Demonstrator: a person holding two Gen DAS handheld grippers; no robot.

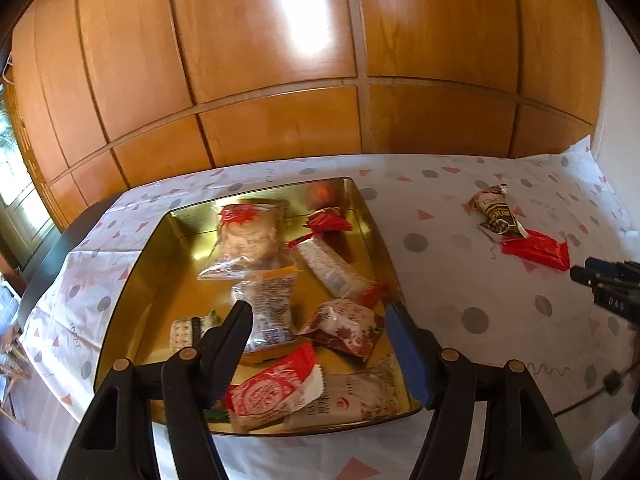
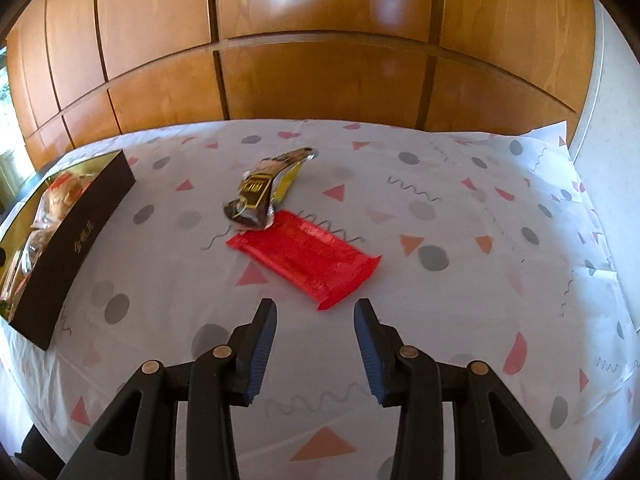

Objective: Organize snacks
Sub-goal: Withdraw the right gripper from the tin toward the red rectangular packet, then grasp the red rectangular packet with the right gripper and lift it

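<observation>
A gold-lined tin box [image 1: 132,280] holds several wrapped snacks, among them a clear bag of biscuits [image 1: 248,236] and a red-and-white packet [image 1: 276,392]. My left gripper [image 1: 320,312] is open and empty above the box's near side. On the cloth to the right lie a flat red packet [image 2: 304,260] and a brown-and-gold packet [image 2: 264,192], touching each other; both also show in the left wrist view, the red packet [image 1: 538,249] and the brown packet [image 1: 496,212]. My right gripper [image 2: 316,312] is open and empty, just short of the red packet's near end.
The table has a white cloth [image 2: 460,240] with pink triangles and grey dots. The box's dark outer wall [image 2: 72,248] stands at the left in the right wrist view. Wooden cabinet doors [image 1: 280,80] rise behind the table. A white wall [image 2: 608,120] is at the right.
</observation>
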